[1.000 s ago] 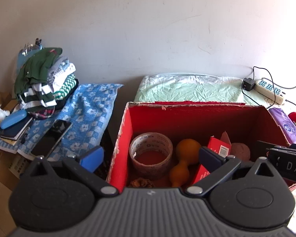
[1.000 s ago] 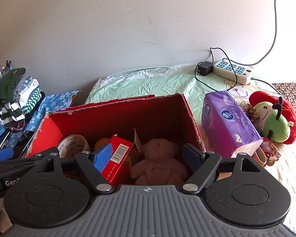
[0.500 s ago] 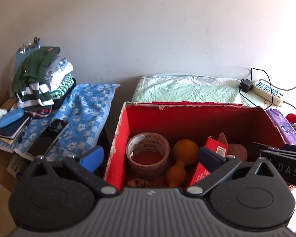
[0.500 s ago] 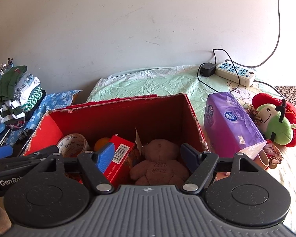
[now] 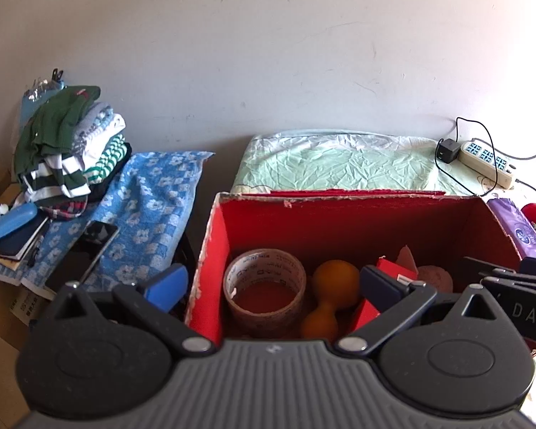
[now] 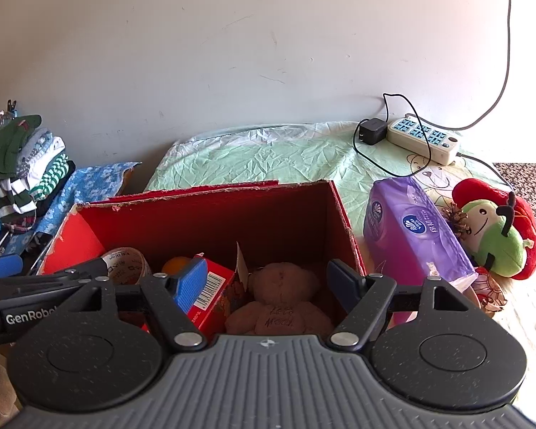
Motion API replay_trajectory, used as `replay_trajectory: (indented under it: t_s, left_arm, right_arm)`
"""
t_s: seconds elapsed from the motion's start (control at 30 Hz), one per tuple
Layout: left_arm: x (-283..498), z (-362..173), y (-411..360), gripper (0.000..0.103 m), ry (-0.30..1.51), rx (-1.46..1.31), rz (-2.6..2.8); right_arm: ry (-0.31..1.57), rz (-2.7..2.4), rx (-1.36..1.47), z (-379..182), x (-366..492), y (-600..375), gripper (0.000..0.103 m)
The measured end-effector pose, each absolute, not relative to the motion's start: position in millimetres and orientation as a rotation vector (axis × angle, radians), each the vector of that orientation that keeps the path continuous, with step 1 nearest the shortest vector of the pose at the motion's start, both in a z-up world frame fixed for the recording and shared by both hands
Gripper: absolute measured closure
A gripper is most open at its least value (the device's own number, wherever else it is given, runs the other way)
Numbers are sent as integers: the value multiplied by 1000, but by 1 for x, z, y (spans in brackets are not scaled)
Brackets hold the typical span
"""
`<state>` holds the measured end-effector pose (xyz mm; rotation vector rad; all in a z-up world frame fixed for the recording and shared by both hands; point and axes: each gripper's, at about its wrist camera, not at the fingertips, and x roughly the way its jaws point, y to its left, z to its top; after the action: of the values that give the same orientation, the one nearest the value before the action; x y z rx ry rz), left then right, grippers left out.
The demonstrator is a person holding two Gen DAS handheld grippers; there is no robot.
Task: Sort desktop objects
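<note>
A red cardboard box (image 5: pixel 357 214) (image 6: pixel 211 214) stands open on the green sheet. Inside it lie a roll of brown tape (image 5: pixel 264 287) (image 6: pixel 127 268), an orange gourd-shaped toy (image 5: pixel 330 295), a small red carton (image 6: pixel 211 293) and a brown teddy bear (image 6: pixel 280 298). My left gripper (image 5: pixel 271 282) is open and empty, held over the box's left part. My right gripper (image 6: pixel 268 279) is open and empty, held over the bear and carton. A purple tissue pack (image 6: pixel 411 228) and a green-and-red plush toy (image 6: pixel 496 236) lie right of the box.
A white power strip (image 6: pixel 425 139) with a black charger sits at the back right. Left of the box are a blue flowered cloth (image 5: pixel 146 207), a stack of folded clothes (image 5: pixel 68 150), a black phone (image 5: pixel 96 239) and a blue case (image 5: pixel 14 220). A wall stands behind.
Both grippers have drawn back and risen slightly from the box; the view shifts a little. Both stay open and empty. Nothing in the box has moved.
</note>
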<state>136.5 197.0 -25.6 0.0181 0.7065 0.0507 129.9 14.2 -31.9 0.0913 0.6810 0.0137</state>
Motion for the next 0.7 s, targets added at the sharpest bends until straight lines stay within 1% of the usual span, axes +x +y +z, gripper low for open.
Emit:
replay_trajectory:
  t_s: [0.7]
  left_arm:
    - [143,-36,197,1,731,35,54]
  right_arm:
    - [722,5,75,-38,142,16,25]
